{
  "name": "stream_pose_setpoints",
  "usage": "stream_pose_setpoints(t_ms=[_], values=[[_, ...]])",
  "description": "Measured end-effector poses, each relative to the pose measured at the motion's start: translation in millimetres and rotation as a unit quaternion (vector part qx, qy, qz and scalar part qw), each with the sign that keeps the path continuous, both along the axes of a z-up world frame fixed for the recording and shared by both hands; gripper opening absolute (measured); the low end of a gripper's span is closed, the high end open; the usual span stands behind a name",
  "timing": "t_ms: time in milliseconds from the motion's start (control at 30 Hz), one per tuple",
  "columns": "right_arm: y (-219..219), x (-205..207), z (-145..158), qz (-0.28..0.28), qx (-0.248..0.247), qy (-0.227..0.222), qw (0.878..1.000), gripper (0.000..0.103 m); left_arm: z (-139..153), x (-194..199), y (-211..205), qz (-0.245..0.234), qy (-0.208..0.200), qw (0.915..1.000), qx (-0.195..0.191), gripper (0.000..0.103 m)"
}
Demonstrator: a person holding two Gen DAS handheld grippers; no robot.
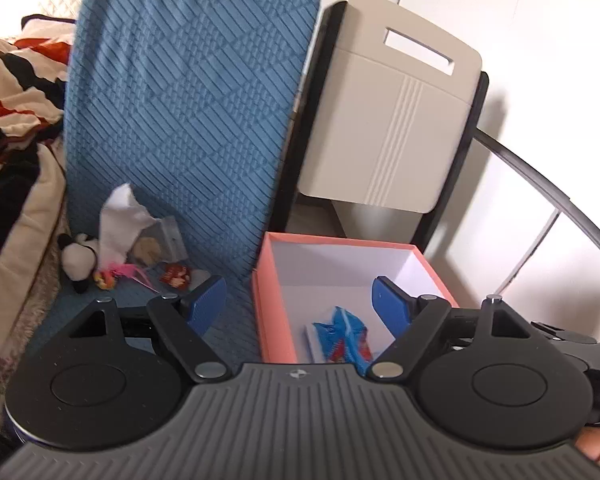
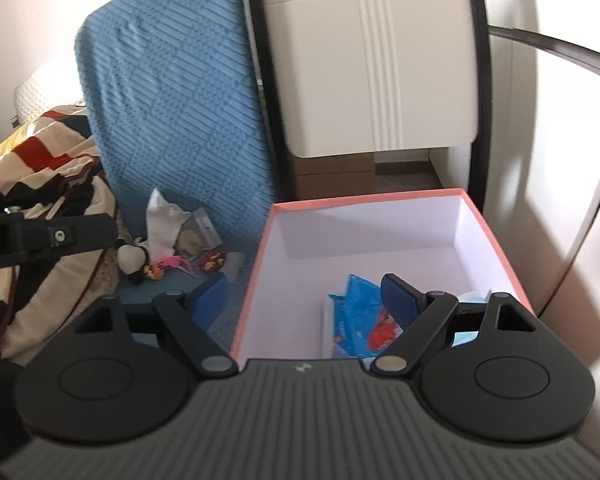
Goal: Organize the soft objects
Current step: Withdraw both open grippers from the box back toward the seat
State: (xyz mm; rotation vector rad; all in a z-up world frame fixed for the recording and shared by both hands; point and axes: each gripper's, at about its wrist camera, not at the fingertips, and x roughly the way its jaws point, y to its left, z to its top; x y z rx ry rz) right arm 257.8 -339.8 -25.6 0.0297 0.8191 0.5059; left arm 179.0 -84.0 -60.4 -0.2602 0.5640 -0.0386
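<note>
both wrist views look forward and down, close over the same pink box [image 1: 342,240] [image 2: 452,194] and blue chair [image 1: 188,92] [image 2: 172,112].

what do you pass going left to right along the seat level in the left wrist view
patterned blanket → panda plush → white tissue → red packet → pink box → blue wrapper inside the box

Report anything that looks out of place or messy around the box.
A loose heap lies on the blue seat left of the pink box: a panda plush, crumpled white tissue, a clear bag and small wrappers. Only the blue packet is inside the box.
</note>
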Motion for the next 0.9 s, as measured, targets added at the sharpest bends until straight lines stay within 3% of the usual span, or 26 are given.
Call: stream_pose_setpoints(t_ms=[900], values=[[102.6, -52.8, -33.1, 0.069, -0.010, 0.033, 0.997, 0.085, -43.1, -50.8, 113.1, 0.047, 0.013, 0.9987, 0.013, 0.084]])
